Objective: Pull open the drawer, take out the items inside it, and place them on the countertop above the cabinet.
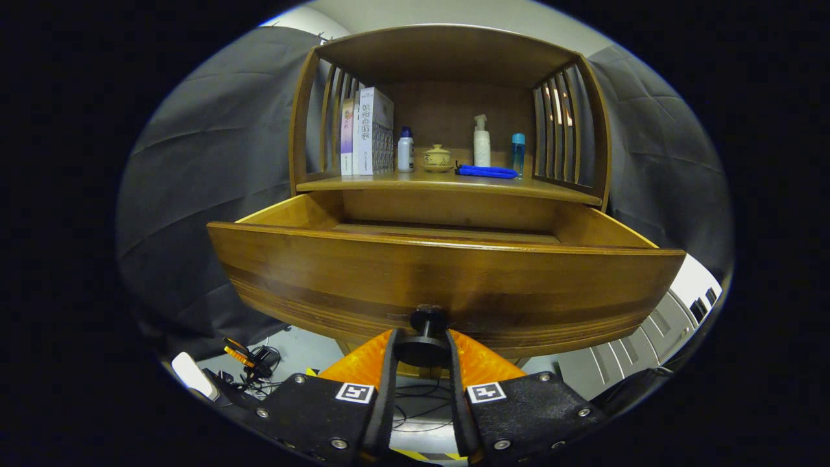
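The wooden drawer (447, 279) stands pulled out of the cabinet toward me, its front panel just ahead of the fingers. My gripper (421, 347) is shut on the drawer's round dark knob (423, 322), one finger pressing each side of it. The drawer's inside is mostly hidden behind its front panel; I see only its far wall and a strip of floor, with no item showing. Above it lies the countertop (447, 185), a shelf bay with slatted sides.
On the countertop stand books (366, 133), a small white bottle (405, 150), a round lidded jar (437, 159), a pump bottle (481, 143), a blue-capped bottle (517, 154) and a flat blue item (487, 171). Cables and tools (249, 363) lie on the floor below left.
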{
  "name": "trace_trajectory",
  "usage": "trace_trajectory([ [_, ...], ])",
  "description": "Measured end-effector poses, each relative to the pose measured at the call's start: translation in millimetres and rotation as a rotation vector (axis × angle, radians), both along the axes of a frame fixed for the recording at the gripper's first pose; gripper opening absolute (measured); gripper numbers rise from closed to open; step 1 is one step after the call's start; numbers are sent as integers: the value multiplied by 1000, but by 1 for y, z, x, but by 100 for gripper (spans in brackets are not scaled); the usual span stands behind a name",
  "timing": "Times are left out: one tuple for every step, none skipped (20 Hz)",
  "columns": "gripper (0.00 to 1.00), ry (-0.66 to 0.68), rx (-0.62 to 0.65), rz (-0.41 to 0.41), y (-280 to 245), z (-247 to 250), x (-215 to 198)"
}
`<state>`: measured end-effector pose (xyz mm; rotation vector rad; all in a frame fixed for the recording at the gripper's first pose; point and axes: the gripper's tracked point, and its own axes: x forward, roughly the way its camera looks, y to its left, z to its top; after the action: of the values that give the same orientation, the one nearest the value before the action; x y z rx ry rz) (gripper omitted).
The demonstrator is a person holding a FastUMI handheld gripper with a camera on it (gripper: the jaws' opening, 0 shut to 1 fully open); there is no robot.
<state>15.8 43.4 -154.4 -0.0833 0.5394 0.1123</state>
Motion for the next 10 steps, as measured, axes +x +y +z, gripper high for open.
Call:
trace_trajectory([
  [40, 10, 3, 13, 1, 1, -1],
  [45, 1, 8, 19, 0, 7, -2],
  [47, -27, 20, 14, -2, 17, -2],
  [52, -58, 38, 2, -3, 27, -2],
  [58, -94, 54, -10, -6, 42, -2],
  [63, -130, 67, -23, -9, 55, 0],
  [69, -159, 84, -32, -11, 69, 1],
  [75, -184, 96, -41, -13, 83, 4],
  [80, -194, 101, -48, -15, 94, 7],
  [86, -202, 98, -60, -18, 102, 13],
])
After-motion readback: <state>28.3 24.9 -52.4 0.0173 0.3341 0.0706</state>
